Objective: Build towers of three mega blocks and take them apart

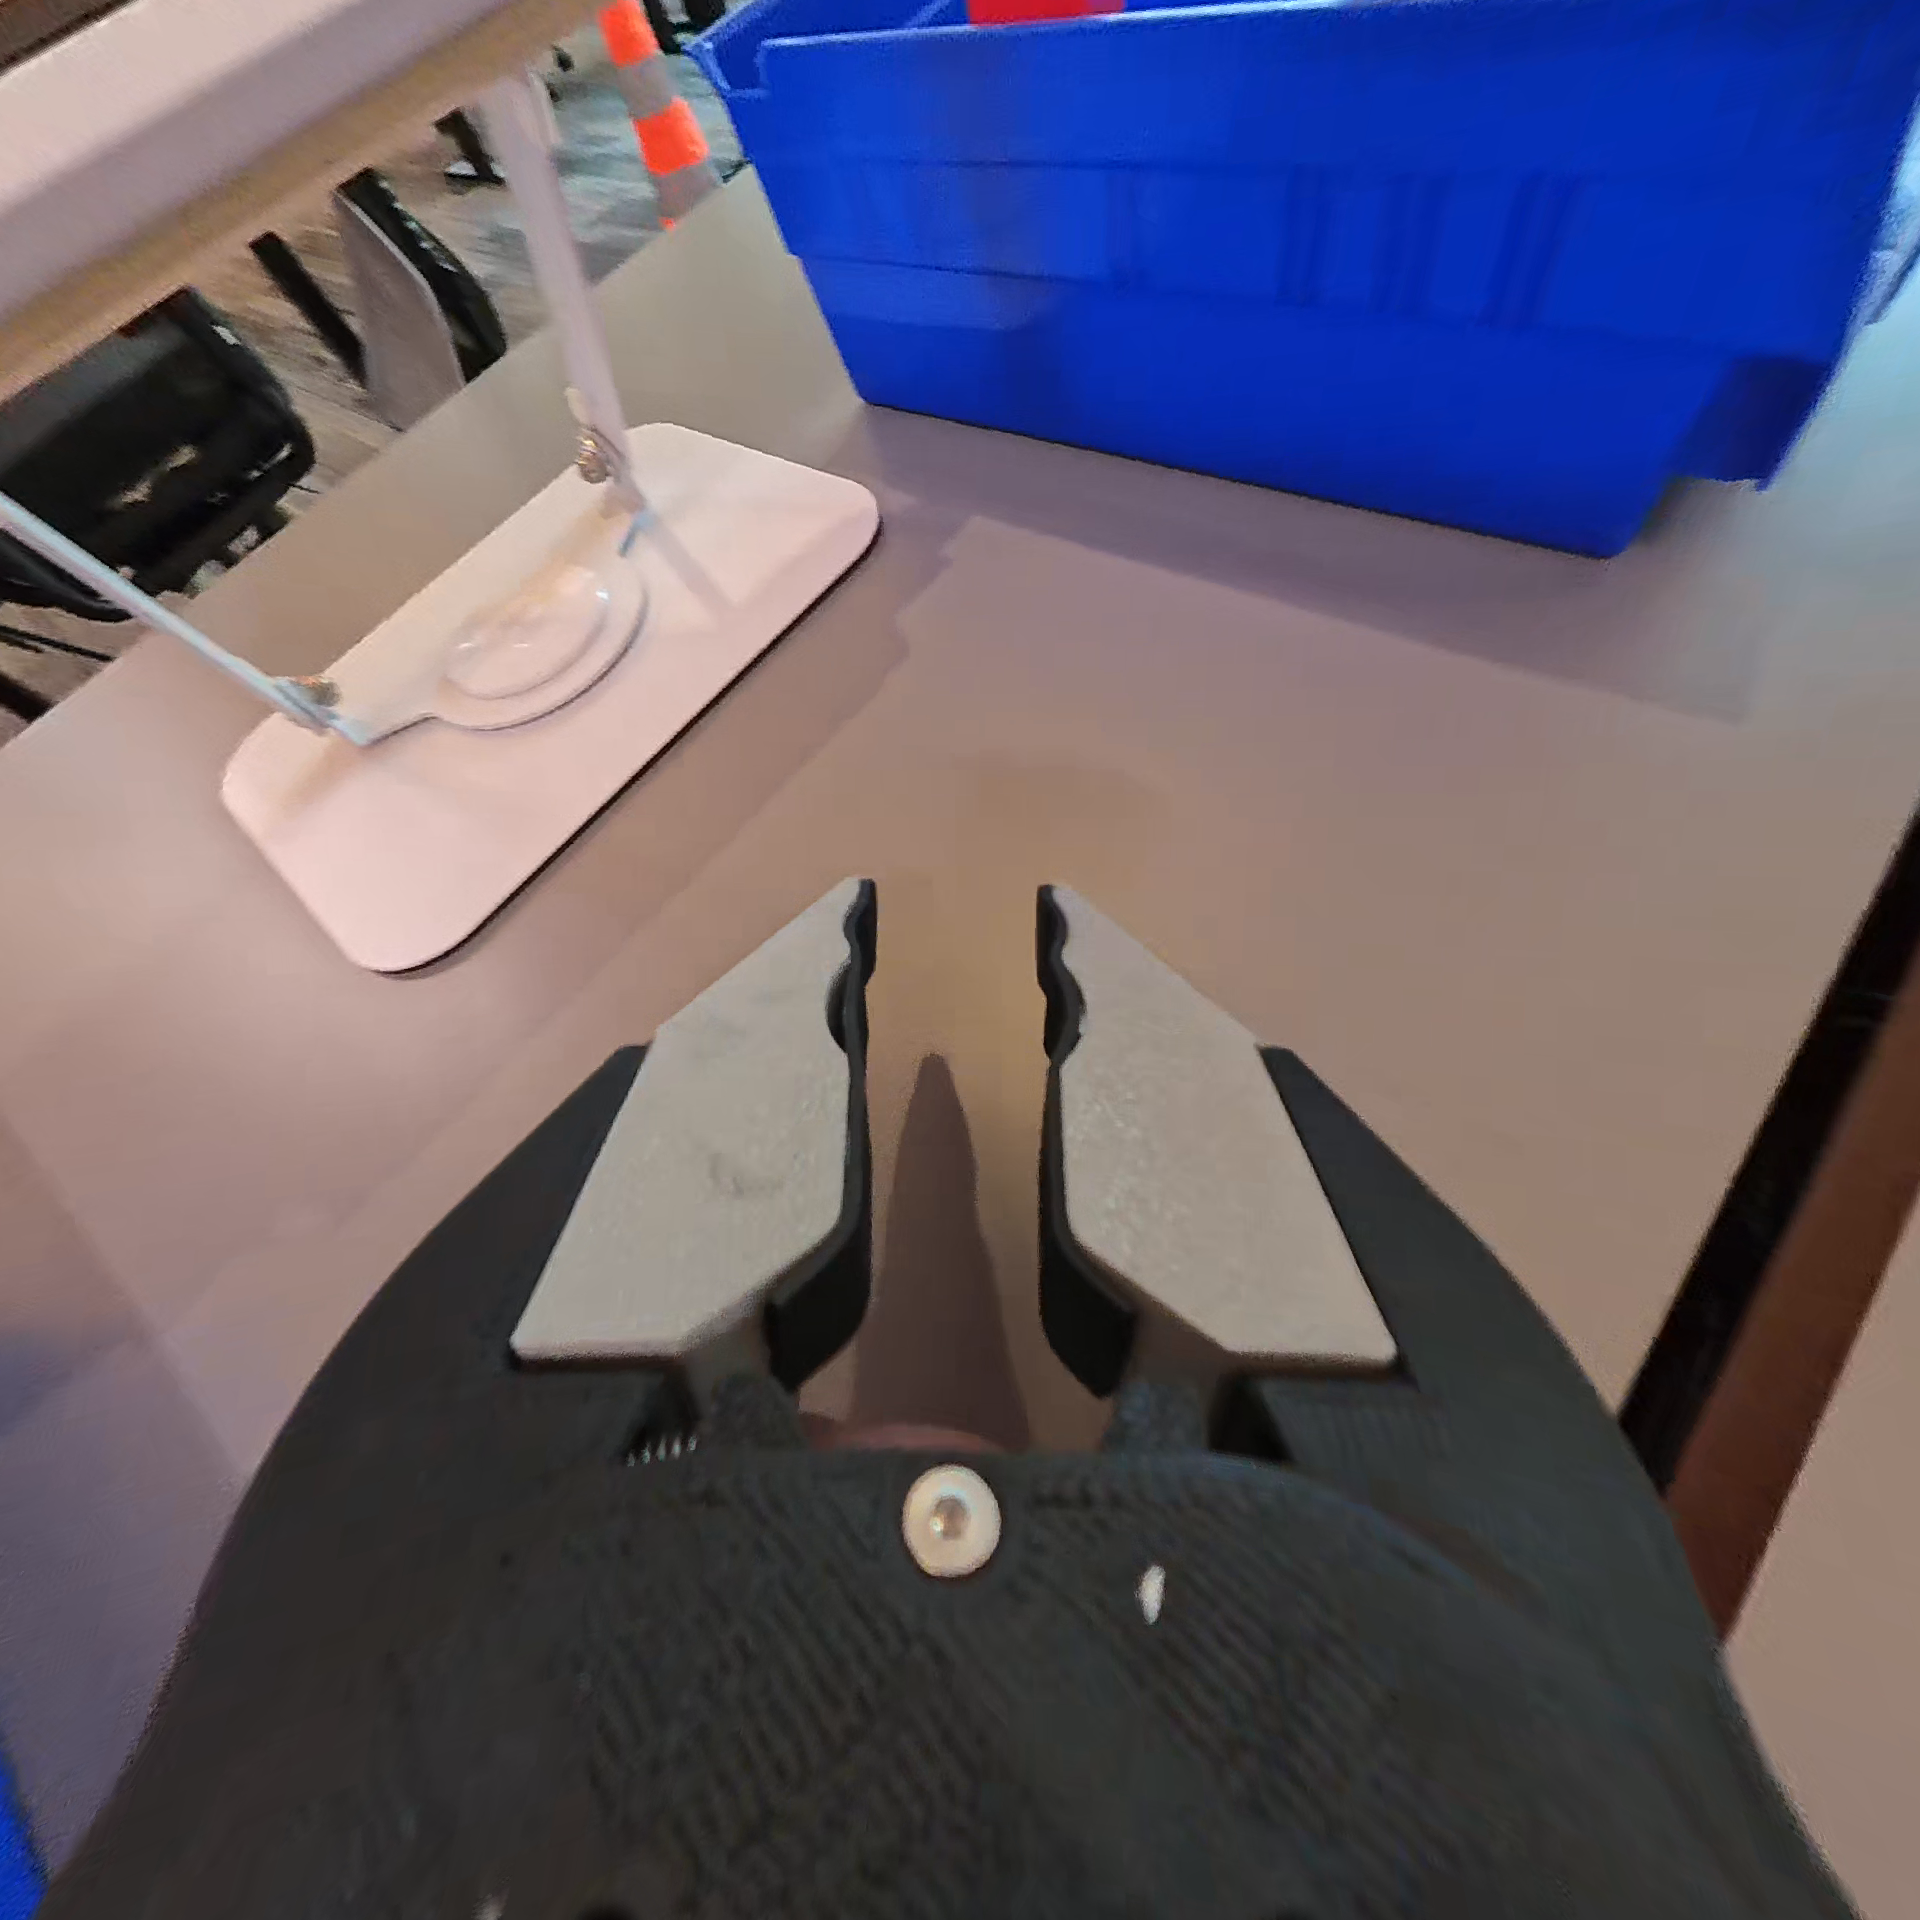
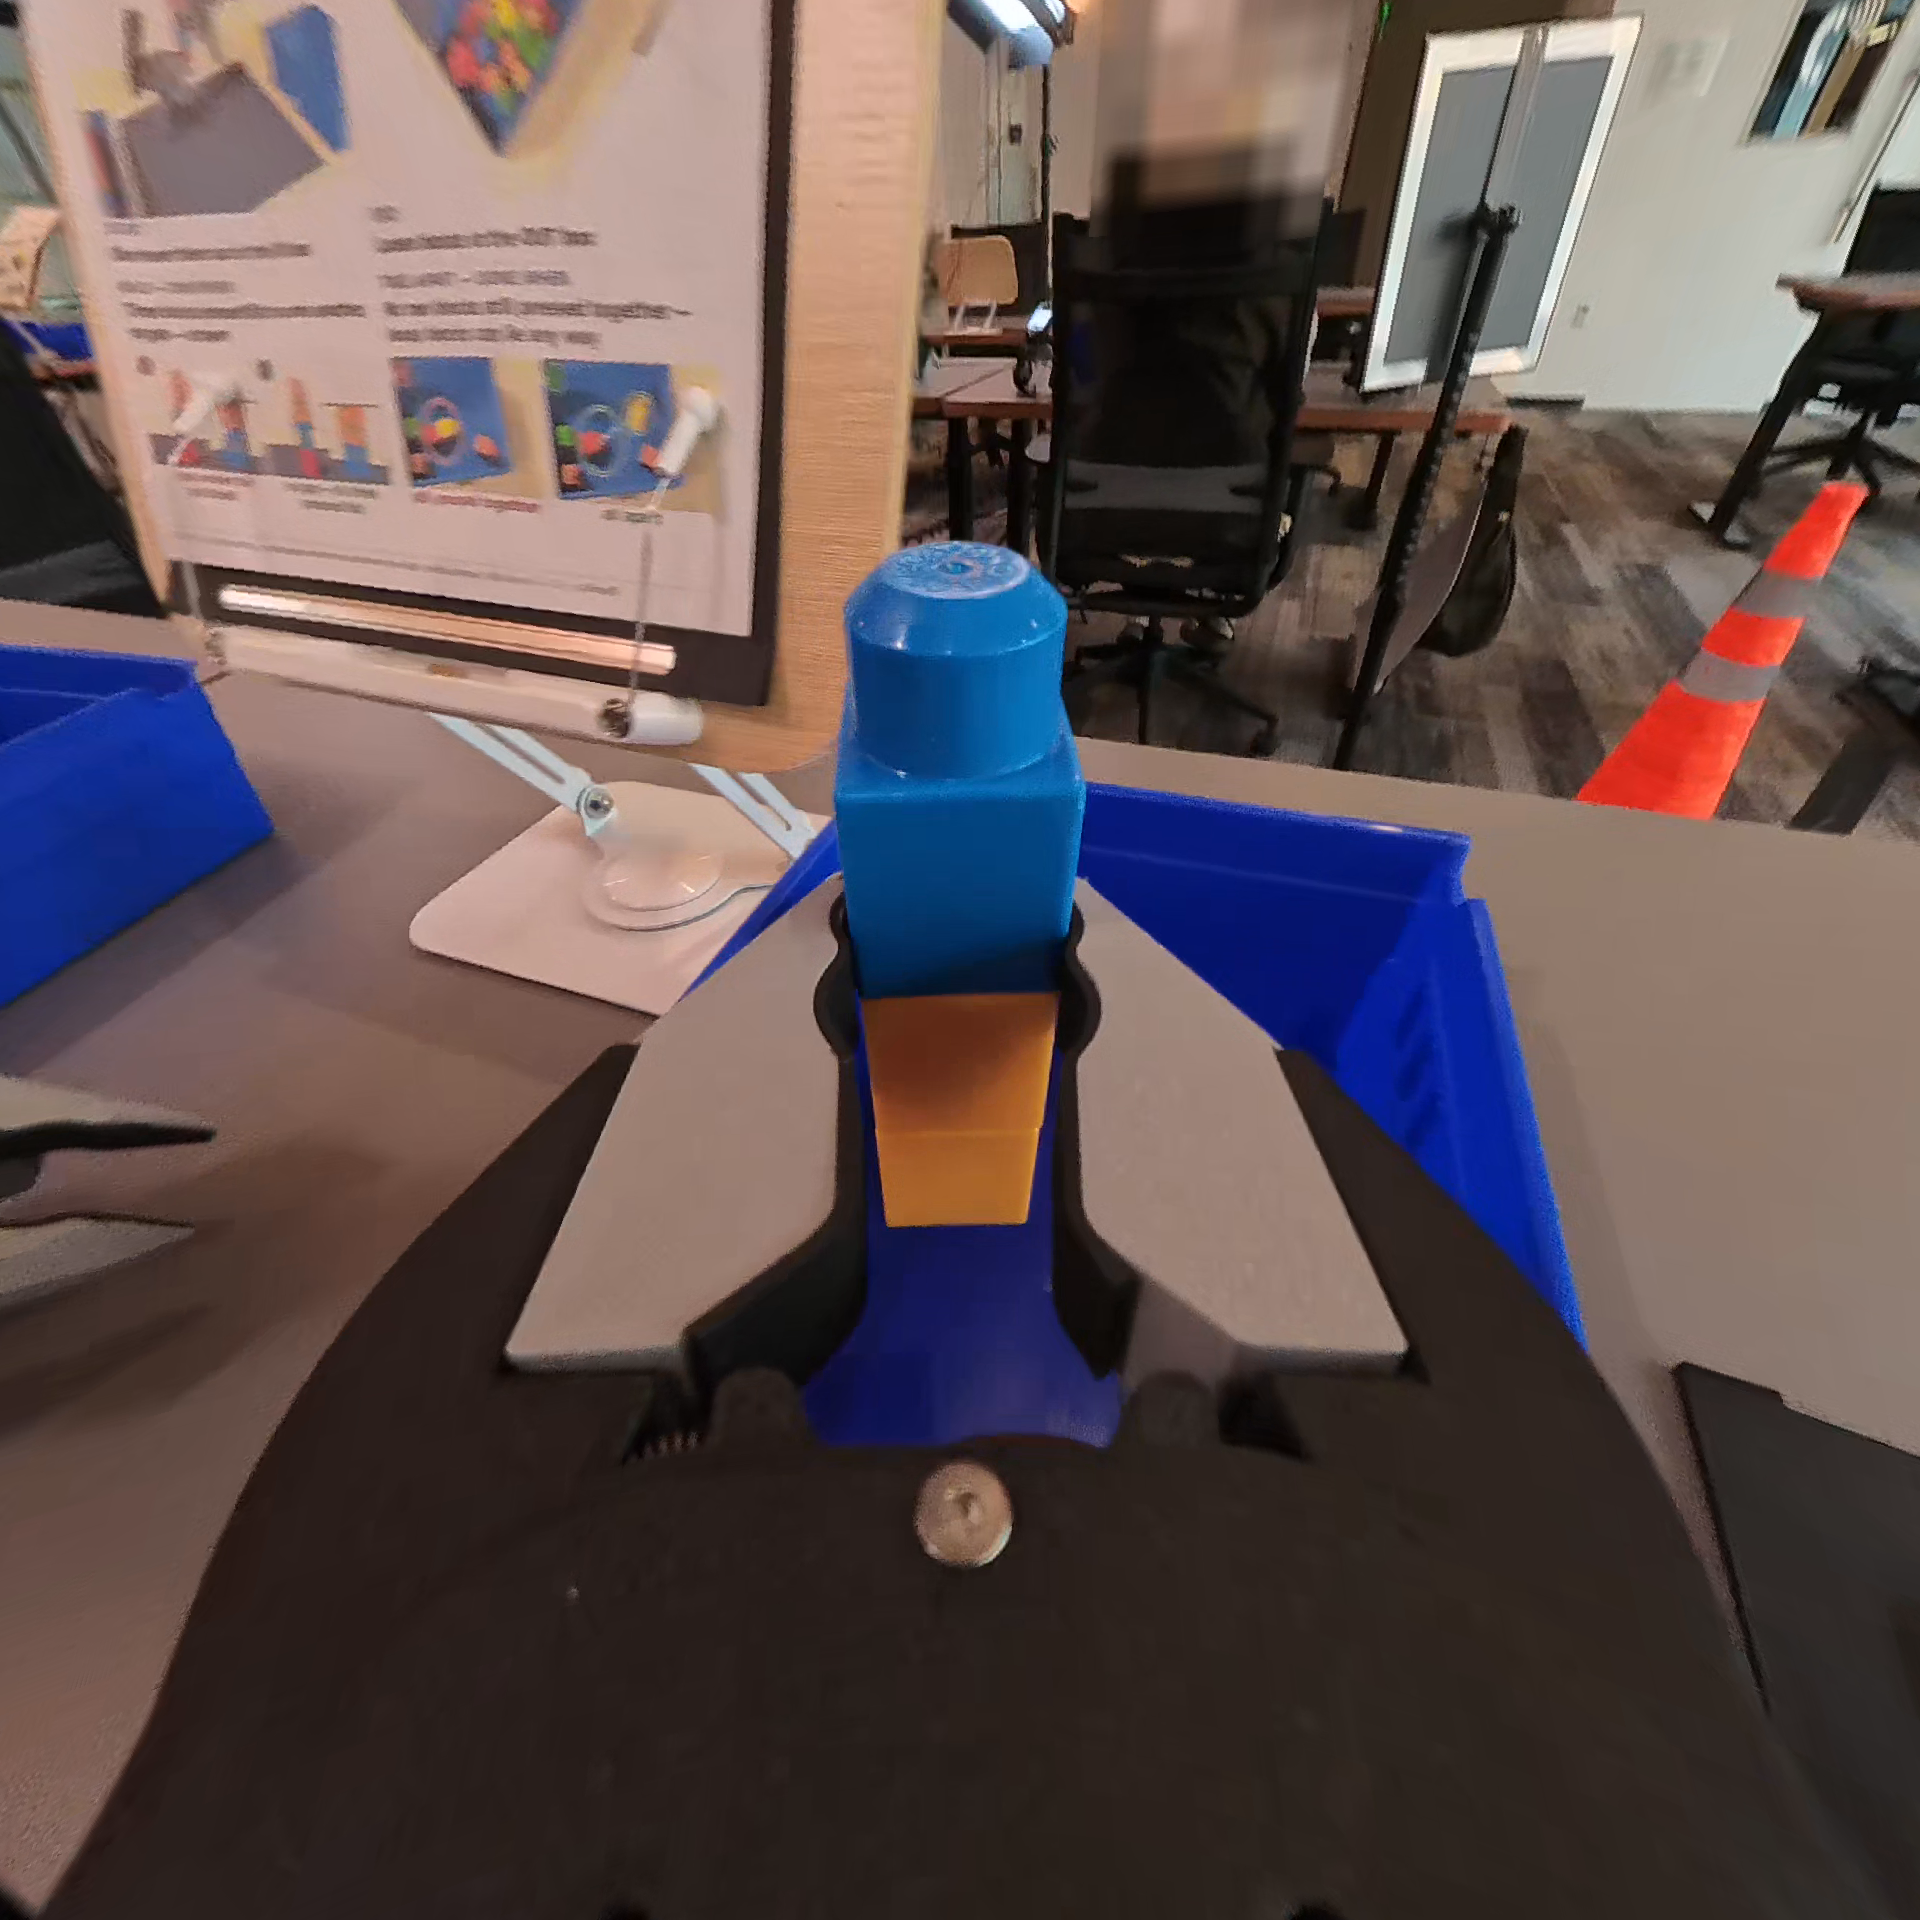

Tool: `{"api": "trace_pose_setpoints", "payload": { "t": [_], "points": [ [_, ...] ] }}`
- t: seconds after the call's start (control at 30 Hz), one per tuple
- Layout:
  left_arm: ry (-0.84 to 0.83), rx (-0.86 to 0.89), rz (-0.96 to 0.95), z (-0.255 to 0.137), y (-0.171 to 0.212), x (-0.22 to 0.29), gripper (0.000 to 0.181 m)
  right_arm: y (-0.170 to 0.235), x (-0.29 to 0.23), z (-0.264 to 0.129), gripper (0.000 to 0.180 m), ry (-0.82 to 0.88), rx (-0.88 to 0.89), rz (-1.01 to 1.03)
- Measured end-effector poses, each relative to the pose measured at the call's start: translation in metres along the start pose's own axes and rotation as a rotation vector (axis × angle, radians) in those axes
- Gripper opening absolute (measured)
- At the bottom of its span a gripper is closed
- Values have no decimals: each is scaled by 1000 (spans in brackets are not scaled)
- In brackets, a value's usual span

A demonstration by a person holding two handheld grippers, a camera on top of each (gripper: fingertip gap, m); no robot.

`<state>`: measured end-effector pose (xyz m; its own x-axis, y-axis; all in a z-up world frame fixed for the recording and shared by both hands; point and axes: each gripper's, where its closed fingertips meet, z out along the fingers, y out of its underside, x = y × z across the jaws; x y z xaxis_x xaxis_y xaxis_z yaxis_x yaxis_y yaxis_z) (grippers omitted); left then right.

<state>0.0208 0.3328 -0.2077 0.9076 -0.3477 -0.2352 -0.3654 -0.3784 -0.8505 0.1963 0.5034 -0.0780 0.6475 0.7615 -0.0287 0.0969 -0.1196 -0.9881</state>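
Observation:
My right gripper (image 2: 956, 956) is shut on a tower of mega blocks held upright over a blue bin (image 2: 1351, 966). The top block is light blue (image 2: 956, 831) with one round stud. Two orange blocks (image 2: 956, 1112) hang below it between the fingers. The fingertips clamp the lower part of the light blue block. My left gripper (image 1: 956, 935) is open and empty, hovering low over the grey table (image 1: 1351, 883). Part of the left gripper shows at the left edge of the right wrist view (image 2: 83, 1174).
A large blue bin (image 1: 1351, 260) stands ahead of the left gripper, something red in it. A white stand base (image 1: 540, 707) holds an instruction board (image 2: 436, 312). Another blue bin (image 2: 104, 790) sits left. The table edge (image 1: 1766, 1143) runs right. Orange cone (image 2: 1745, 665) and chairs behind. The gap from one gripper's tips to the other's is roughly 30 cm.

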Motion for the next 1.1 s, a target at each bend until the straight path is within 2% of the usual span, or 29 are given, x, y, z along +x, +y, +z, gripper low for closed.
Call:
{"api": "trace_pose_setpoints", "payload": {
  "t": [0.2,0.47,0.6,0.73,0.83,1.1],
  "points": [
    [-95,-50,-92,3,8,-21,37,21,36,58,34,63,-103,18],
    [-74,-84,-40,6,12,-13,38,61,48,108,34,18,-227,54],
    [-73,-90,-34,7,12,-12,38,81,42,114,34,-58,-270,113],
    [-75,-87,-47,6,12,-13,38,67,54,106,34,14,-230,56],
    [-77,-80,-50,6,12,-14,38,68,53,101,34,25,-263,-29],
    [-75,-86,-34,6,12,-12,38,64,38,108,34,-83,-189,24]
  ]
}}
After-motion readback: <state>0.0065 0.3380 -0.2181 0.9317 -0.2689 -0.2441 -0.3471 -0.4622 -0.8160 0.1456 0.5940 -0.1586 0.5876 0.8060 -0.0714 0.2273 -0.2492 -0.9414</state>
